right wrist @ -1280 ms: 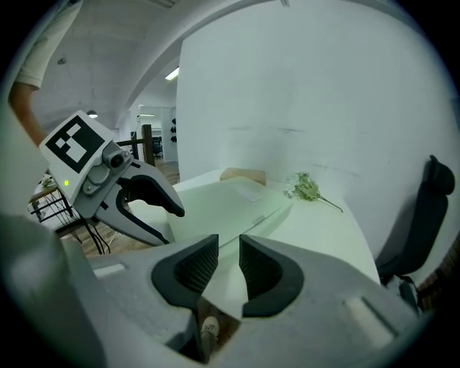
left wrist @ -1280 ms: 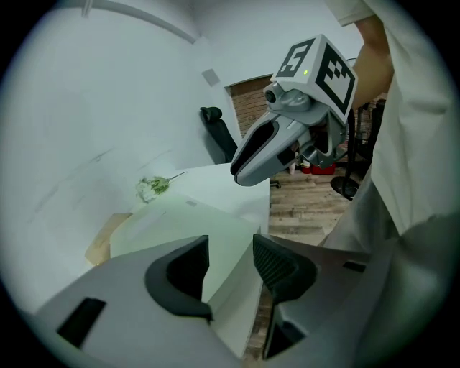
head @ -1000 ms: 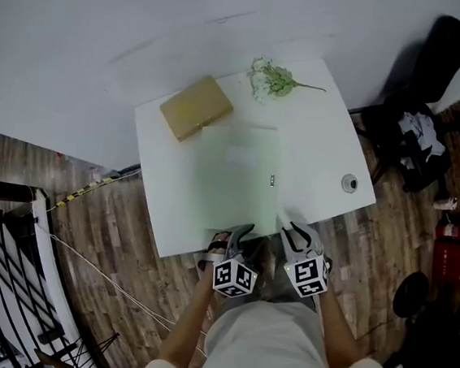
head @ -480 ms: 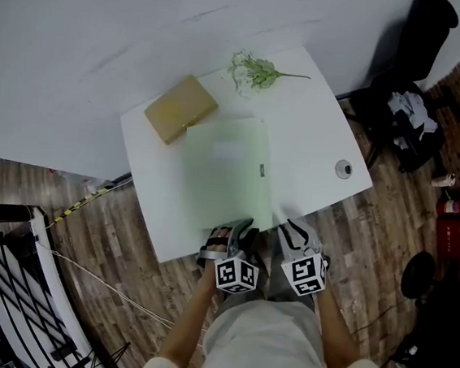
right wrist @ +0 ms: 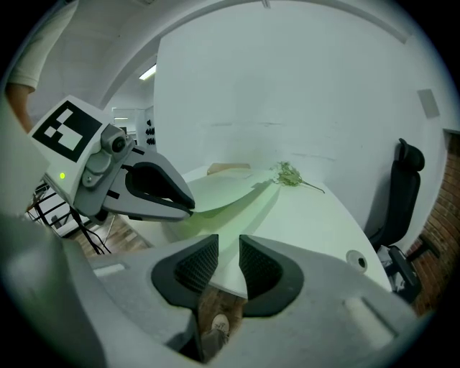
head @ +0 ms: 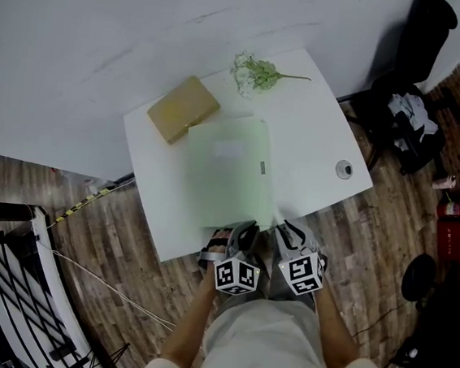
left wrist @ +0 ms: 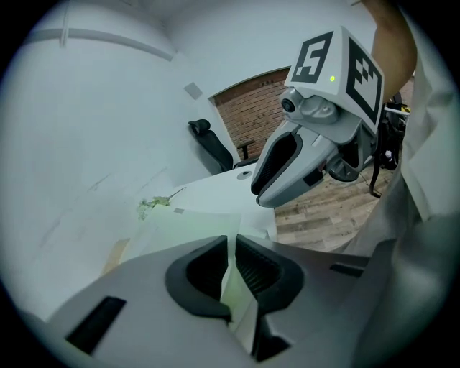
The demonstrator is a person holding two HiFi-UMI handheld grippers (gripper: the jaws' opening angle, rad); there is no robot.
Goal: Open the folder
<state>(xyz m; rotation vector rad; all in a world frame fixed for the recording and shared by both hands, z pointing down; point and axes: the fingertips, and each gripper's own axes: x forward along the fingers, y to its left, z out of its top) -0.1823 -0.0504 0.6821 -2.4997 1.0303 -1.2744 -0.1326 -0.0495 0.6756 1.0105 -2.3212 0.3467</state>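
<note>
A pale green folder (head: 227, 175) lies flat on the white table (head: 317, 131), with its near edge at the table's front. My left gripper (head: 246, 228) is at that near edge. In the left gripper view its jaws are closing, and the pads of the left gripper (left wrist: 231, 248) pinch the thin green cover (left wrist: 194, 230). The right gripper view shows the cover (right wrist: 223, 190) curved up a little at the left gripper's tip. My right gripper (head: 284, 230) sits just right of the left one. Its jaws stand a narrow gap apart, and nothing lies between the pads of the right gripper (right wrist: 228, 251).
A tan cardboard box (head: 183, 109) rests at the table's far left, touching the folder's corner. A sprig of pale flowers (head: 256, 72) lies at the far edge. A small round cap (head: 344, 168) sits near the right edge. A black chair (head: 416, 43) stands beyond the table.
The left gripper's jaws have come together from wide apart onto the folder's near edge. Both hands stay where they were, while the head camera has shifted slightly.
</note>
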